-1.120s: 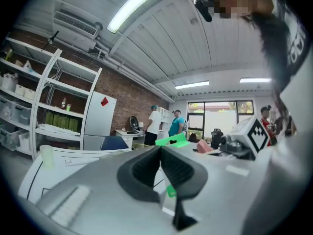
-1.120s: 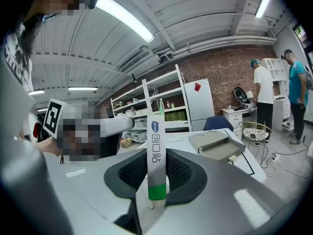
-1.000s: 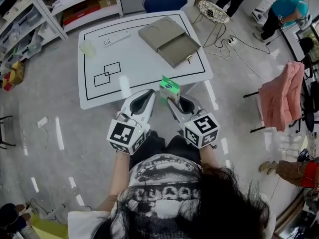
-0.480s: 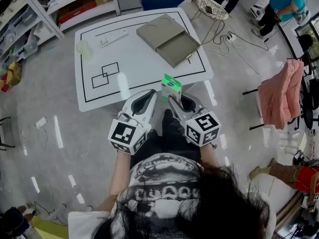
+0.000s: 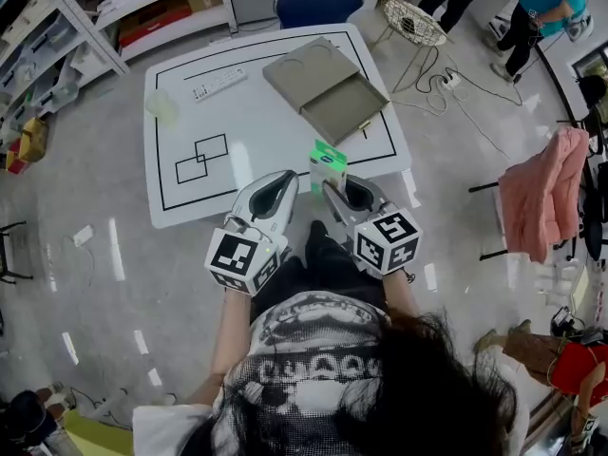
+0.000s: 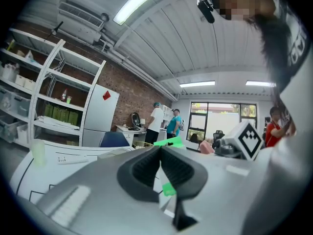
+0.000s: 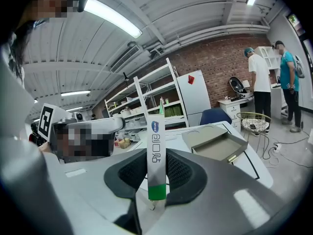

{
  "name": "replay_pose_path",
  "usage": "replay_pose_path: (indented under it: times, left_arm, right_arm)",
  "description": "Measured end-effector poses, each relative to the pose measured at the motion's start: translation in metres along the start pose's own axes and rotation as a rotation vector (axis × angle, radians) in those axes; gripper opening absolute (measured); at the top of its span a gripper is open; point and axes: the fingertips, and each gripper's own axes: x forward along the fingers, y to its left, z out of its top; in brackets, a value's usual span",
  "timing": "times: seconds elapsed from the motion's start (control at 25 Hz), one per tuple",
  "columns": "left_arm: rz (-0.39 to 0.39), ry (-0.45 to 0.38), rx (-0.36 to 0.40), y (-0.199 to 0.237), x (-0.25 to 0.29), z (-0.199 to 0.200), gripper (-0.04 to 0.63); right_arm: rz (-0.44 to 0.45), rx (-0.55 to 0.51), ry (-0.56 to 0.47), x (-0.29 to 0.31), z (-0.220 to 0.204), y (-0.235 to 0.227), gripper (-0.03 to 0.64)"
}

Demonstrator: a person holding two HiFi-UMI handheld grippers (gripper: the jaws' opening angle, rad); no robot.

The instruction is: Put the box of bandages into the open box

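Over the table's near edge, the right gripper is pinching the box of bandages upright, while the left gripper is pressing its jaws together on nothing.

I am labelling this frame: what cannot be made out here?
Box of bandages: the right gripper view shows only a narrow edge; the jaws cover its broad faces.
Open box: its front wall hides the floor in the right gripper view; too small in the head view.
Flat white item: head view, too small to name.
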Motion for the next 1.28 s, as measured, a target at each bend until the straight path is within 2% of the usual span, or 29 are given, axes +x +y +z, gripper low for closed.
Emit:
replay_pose_path:
  times: [0.56,0.88,1.28]
  left_arm:
    - [0.000,0.026,0.015,0.022,0.093,0.010,0.000]
    - [-0.008,0.051,0.020,0.027,0.125,0.012,0.000]
    - [0.019,0.072,0.034,0.043,0.143,0.017,0.000]
  right_arm:
    - [-0.015,0.086,0.054,0.049,0.009,-0.105,0.092]
    - [-0.075,0.149,0.113,0.081,-0.001,-0.168,0.094]
    - [-0.137,0.393,0.181,0.131,-0.012,-0.238,0.094]
